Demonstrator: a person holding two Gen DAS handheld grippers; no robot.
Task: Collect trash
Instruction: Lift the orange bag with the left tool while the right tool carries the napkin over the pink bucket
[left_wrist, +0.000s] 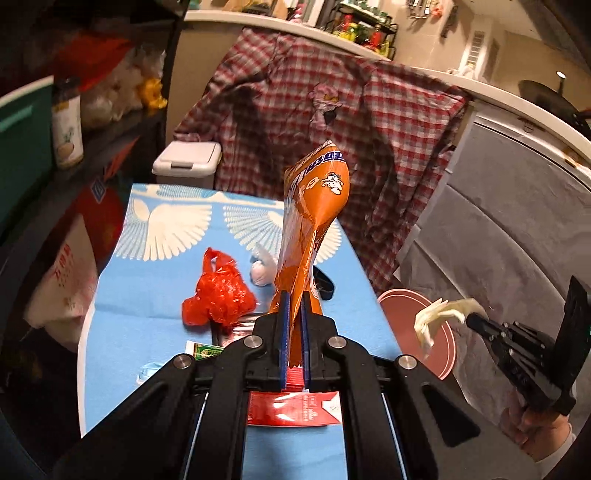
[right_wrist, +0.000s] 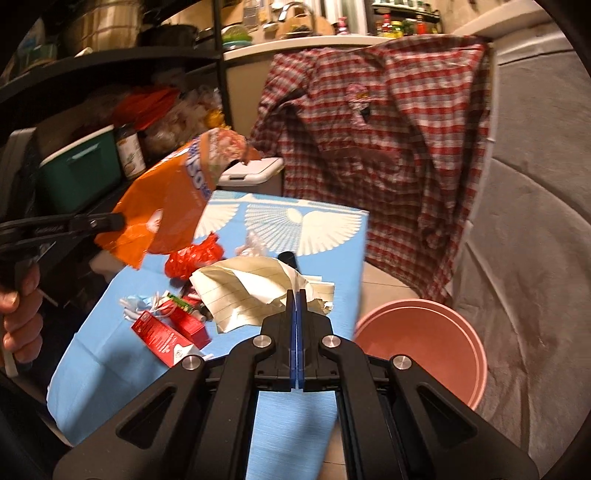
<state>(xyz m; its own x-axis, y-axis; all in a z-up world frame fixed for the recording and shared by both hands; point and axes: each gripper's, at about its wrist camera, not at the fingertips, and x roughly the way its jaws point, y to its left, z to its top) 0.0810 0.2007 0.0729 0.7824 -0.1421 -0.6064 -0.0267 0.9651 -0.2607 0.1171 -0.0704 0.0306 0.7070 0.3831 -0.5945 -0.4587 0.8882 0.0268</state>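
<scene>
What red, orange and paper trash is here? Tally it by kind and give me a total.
Orange snack bag: 1
Crumpled lined paper: 1
Red plastic bag: 1
Red cartons: 2
Total: 5

An orange snack bag and crumpled lined paper hang above the table, where a red bag and red cartons lie mid-cloth.

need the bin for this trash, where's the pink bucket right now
The pink bucket stands on the floor off the right edge of the blue table, lower right in the right wrist view, below the hanging plaid shirt.
</scene>
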